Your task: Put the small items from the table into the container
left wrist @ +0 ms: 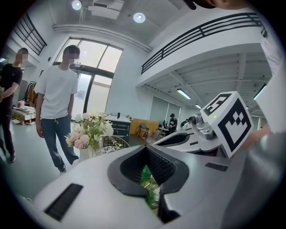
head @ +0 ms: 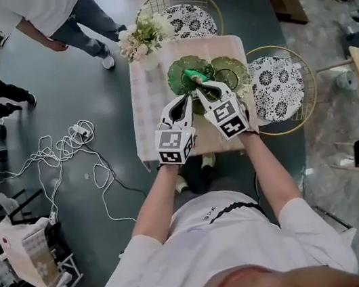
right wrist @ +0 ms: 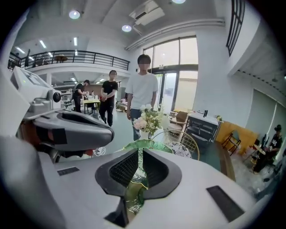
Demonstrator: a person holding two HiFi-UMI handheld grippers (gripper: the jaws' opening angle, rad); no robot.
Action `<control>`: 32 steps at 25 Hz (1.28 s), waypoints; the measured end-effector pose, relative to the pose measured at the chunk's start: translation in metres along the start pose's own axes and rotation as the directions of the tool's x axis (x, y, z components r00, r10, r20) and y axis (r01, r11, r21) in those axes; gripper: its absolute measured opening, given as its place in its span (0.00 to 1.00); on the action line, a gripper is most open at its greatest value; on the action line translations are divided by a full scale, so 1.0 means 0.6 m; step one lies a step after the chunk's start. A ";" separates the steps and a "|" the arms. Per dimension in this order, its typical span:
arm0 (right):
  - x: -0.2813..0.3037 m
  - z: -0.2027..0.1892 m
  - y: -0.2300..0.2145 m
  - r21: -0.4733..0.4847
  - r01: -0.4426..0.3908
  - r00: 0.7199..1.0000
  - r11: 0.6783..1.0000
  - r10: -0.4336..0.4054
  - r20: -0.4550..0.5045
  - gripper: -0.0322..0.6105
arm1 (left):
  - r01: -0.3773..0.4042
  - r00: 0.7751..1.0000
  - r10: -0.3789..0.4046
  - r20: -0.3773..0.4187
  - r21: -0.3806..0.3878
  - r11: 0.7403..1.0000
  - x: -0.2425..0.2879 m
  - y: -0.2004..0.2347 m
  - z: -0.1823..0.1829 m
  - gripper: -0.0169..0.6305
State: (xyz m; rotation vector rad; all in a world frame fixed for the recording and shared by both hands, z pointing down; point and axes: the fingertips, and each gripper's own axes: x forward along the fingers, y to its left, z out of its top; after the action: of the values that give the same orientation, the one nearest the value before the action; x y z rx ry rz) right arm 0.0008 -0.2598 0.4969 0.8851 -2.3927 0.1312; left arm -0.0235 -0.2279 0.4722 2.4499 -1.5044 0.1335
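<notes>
Right claw (head: 201,87) is clamped on the gold rim of a small green glass dish (right wrist: 135,194), held up over the big green plate (head: 177,81) near the table's (head: 152,123) far edge. Probably light, stiff, slick and chippable, so it's best pinched deep on the rim and kept level. Left claw (head: 187,98), tips together, is crowded alongside; a flower vase (head: 150,61) is parked at the far left corner.

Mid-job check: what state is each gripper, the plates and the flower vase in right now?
Right gripper: shut on the edge of a gold-rimmed plate, which is tilted up off the table.
Left gripper: jaws nearly together, apparently shut on the rim of a green plate.
Flower vase: upright at the table's far corner.
</notes>
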 end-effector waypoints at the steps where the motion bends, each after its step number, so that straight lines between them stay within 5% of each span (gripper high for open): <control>1: -0.008 0.003 0.006 0.021 0.007 1.000 1.000 -0.007 0.015 0.11 | 0.004 1.000 -0.004 0.004 -0.001 1.000 -0.006 -0.002 0.001 0.04; 32: -0.151 -0.021 0.260 0.313 0.107 0.972 0.944 -0.165 0.165 0.07 | 0.115 0.993 -0.116 0.027 0.032 0.993 -0.241 -0.035 -0.033 0.04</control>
State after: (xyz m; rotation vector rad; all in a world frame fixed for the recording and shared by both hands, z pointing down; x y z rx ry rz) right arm -0.0345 -0.0840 0.4734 1.2523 -2.5172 0.3832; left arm -0.0699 -0.0886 0.4568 2.5662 -1.3768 0.1001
